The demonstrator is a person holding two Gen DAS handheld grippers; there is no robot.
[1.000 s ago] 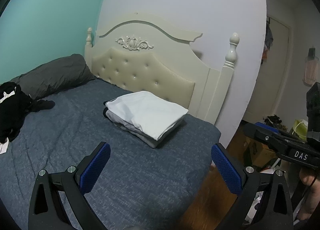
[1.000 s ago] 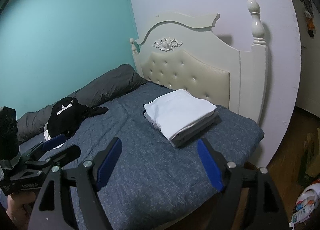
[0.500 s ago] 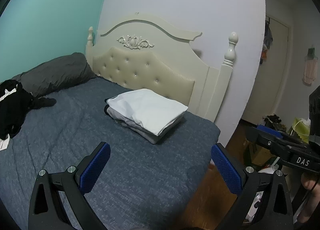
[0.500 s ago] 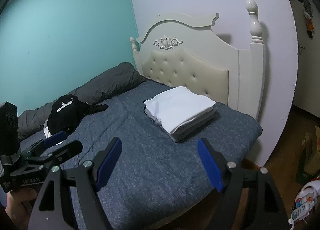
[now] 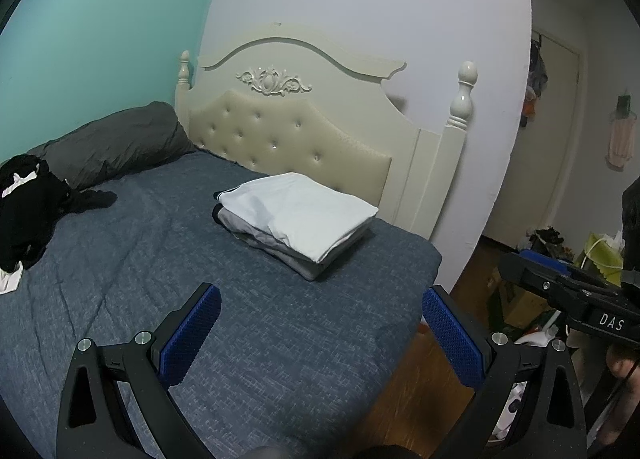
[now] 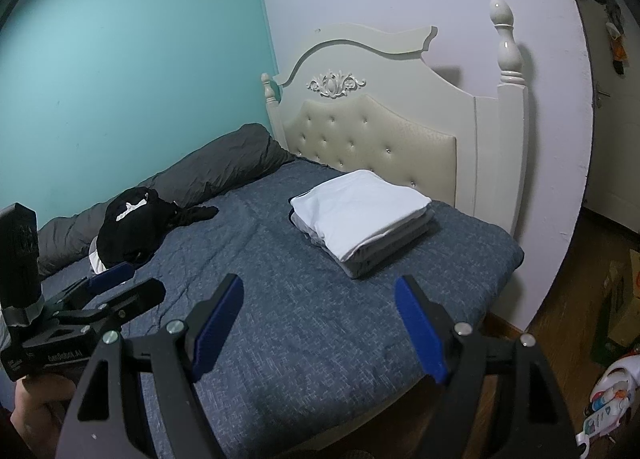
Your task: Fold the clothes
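A neat stack of folded clothes (image 5: 298, 217) (image 6: 362, 219), white on top and grey below, lies on the blue bedspread (image 5: 160, 267) (image 6: 304, 299) near the headboard. A crumpled black garment (image 5: 28, 215) (image 6: 132, 223) with a white patch lies at the bed's left side. My left gripper (image 5: 318, 323) hangs open above the bed's near edge, nothing between its blue pads. My right gripper (image 6: 320, 319) is open too and empty, short of the stack. In the right wrist view the left gripper (image 6: 102, 289) shows at lower left, held by a hand.
A cream tufted headboard (image 5: 288, 139) (image 6: 380, 127) with posts stands behind the stack. A dark grey rolled duvet (image 5: 116, 143) (image 6: 208, 175) lies along the teal wall. Wooden floor (image 5: 404, 391), boxes and clutter (image 5: 600, 255) are to the right of the bed.
Both views have drifted slightly; the stack and black garment sit a little further right in the left wrist view. Both grippers stay open and nothing on the bed has moved.
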